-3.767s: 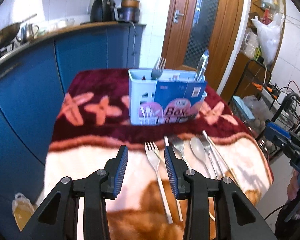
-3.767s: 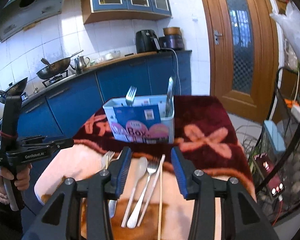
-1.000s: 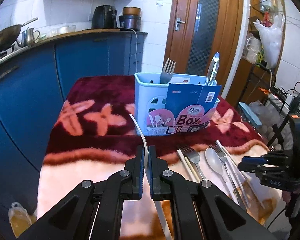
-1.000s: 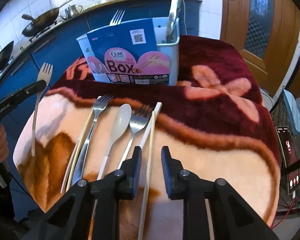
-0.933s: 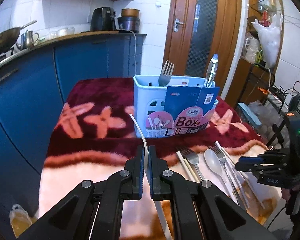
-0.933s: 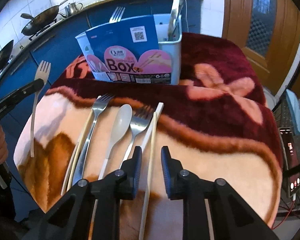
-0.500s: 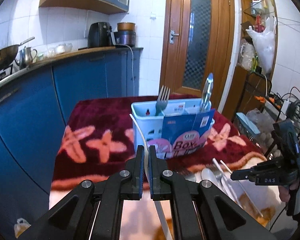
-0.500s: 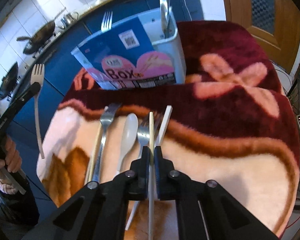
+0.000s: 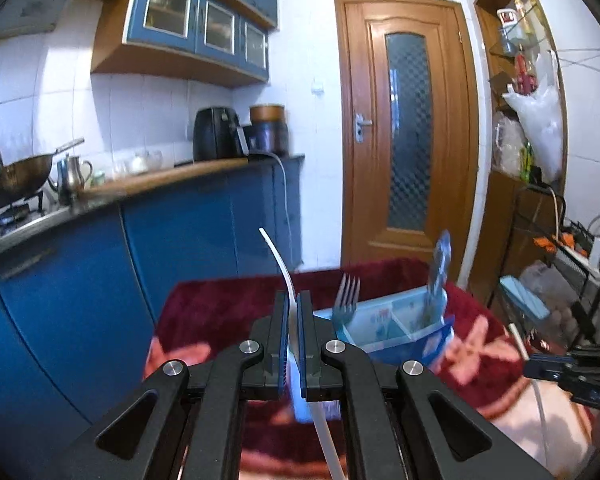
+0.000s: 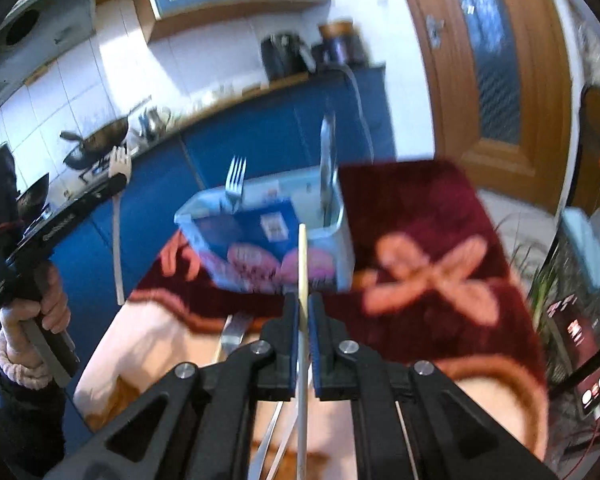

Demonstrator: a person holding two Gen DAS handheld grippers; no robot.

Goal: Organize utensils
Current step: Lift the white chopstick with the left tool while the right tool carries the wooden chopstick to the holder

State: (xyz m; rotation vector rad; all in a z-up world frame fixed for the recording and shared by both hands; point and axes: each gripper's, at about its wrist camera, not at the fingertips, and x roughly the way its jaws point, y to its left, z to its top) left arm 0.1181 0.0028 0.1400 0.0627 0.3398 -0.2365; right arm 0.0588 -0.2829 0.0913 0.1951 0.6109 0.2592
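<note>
Left claw [image 9: 293, 312] is clamped on a white plastic fork [image 9: 278, 258], pinched partway along the handle. From the right wrist view the tines [image 10: 121, 162] stick up above that claw and the handle hangs below, so it is carried roughly upright, likely to drop handle-first into the caddy. Right claw [image 10: 303, 312] is closed on a pale chopstick [image 10: 302, 256], gripped mid-length with the far end pointing forward at the box; a thin stick needs a full pinch or it rolls out.

Utensil caddy [image 10: 342, 220], light blue with a blue and pink cardboard label on its front, sits on the dark red part of the blanket [image 10: 420, 216] covering the desk. It already holds a metal fork [image 10: 235, 180] in the left compartment and a metal utensil [image 10: 327, 148] standing in the right one, head too blurred to name. Dividers suggest sorting by type.

Still lying on the pale end of the blanket, under the right claw: at least one metal utensil [image 10: 232, 334], partly hidden.

Both claws hang above the blanket, near the caddy but not over it. Judged step: carry to the caddy, then lower in. Risk: the fork and chopstick could swing in the grip.
</note>
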